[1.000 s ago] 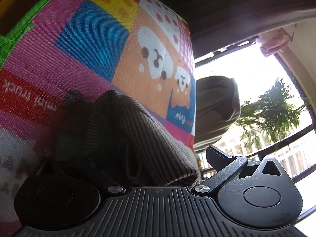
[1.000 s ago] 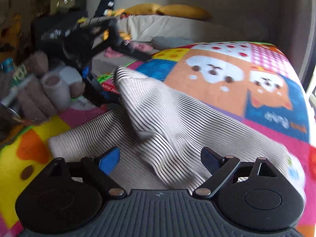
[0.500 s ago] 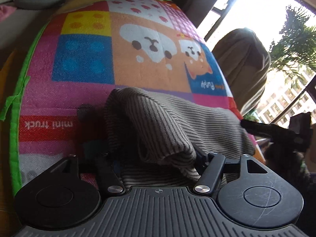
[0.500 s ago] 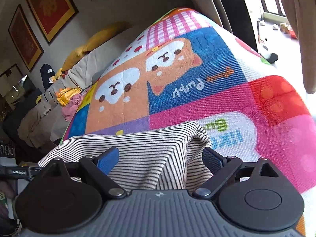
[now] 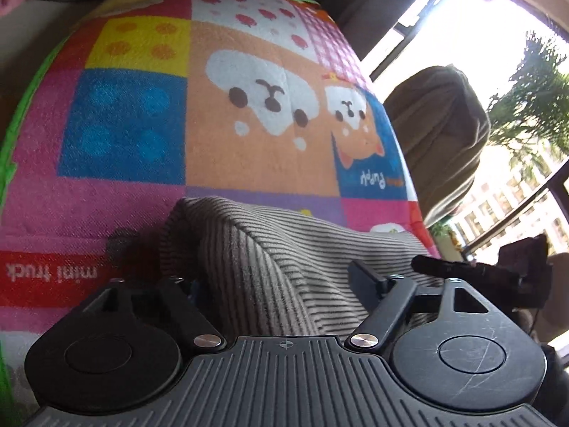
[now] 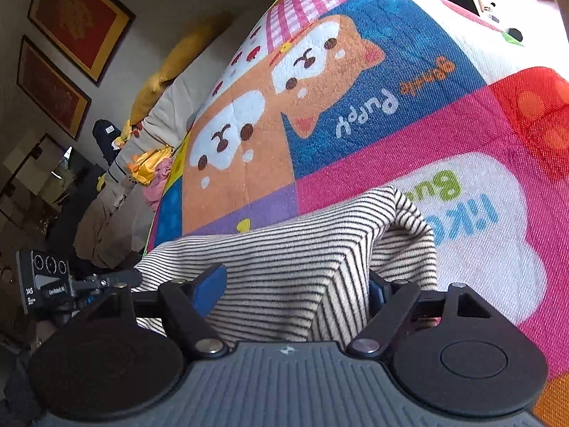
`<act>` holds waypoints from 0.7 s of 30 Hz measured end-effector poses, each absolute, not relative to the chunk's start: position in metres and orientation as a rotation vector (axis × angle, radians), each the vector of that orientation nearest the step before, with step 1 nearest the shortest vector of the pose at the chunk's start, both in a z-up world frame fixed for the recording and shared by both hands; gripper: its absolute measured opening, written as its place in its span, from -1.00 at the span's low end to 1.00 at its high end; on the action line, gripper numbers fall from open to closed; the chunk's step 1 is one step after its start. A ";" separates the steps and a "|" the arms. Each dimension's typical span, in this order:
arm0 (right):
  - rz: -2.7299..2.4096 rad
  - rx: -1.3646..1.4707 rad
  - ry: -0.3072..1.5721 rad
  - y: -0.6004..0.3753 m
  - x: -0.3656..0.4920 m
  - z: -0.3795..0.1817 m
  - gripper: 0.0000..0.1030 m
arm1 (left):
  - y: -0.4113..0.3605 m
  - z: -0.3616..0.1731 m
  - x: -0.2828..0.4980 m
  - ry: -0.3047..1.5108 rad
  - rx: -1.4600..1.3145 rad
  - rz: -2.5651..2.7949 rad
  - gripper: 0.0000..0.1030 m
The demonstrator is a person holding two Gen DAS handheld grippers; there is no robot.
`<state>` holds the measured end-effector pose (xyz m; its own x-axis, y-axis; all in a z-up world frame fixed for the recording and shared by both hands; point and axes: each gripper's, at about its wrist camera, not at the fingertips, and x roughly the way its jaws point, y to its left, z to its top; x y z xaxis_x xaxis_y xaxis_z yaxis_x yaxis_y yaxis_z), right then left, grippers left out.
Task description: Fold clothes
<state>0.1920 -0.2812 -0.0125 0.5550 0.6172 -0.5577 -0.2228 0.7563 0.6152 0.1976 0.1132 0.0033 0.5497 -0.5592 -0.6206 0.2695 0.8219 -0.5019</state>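
A cream knitted garment with thin dark stripes (image 5: 284,249) lies on a bright patchwork play mat printed with cartoon puppies (image 5: 249,135), bunched up at the near edge of the mat where both tools meet it; in the left wrist view the left gripper (image 5: 281,284) has its fingers spread fairly wide with a raised fold of the striped cloth lying between them; the right finger (image 5: 366,277) stands apart from the cloth's edge, while the left finger is mostly hidden behind the fold, so I cannot tell whether the cloth is actually pinched. In the right wrist view the right gripper (image 6: 298,288) also has a thick fold of the same garment (image 6: 302,259) between its blue-padded fingers (image 6: 211,288); the cloth fills the gap and both pads touch it, so it seems to be held, with the fingers at a middling spread; a loose corner of the garment curls over on the right side, resting on the white cloud-shaped patch of the mat (image 6: 480,231). Beyond the mat in the left view hangs a drab olive cloth (image 5: 441,135) before a bright window (image 5: 480,35); in the right view two red pictures in gold frames (image 6: 67,35) hang on the wall, with yellow cushions (image 6: 177,67) below them.
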 end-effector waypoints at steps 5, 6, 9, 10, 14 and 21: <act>0.532 0.503 0.818 -0.284 0.174 -0.007 0.10 | 0.117 0.009 0.181 0.835 -0.317 -0.503 -0.32; 0.535 0.499 0.814 -0.285 0.169 -0.006 0.06 | 0.118 0.011 0.176 0.831 -0.327 -0.520 -0.40; 0.548 0.489 0.798 -0.289 0.153 0.002 -0.12 | 0.121 0.021 0.157 0.810 -0.358 -0.587 -0.48; 0.556 0.490 0.790 -0.291 0.145 0.008 -0.17 | 0.122 0.026 0.149 0.802 -0.371 -0.607 -0.48; 0.567 0.468 0.764 -0.294 0.120 0.018 -0.20 | 0.124 0.034 0.112 0.778 -0.352 -0.651 -0.47; 0.546 0.400 0.760 -0.288 0.095 0.006 -0.06 | 0.123 -0.002 0.091 0.861 -0.319 -0.602 -0.06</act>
<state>0.0945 -0.2879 0.0064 0.5989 0.5957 -0.5352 -0.3169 0.7901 0.5247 0.0908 0.1234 -0.0020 0.5012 -0.6120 -0.6118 0.3639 0.7905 -0.4926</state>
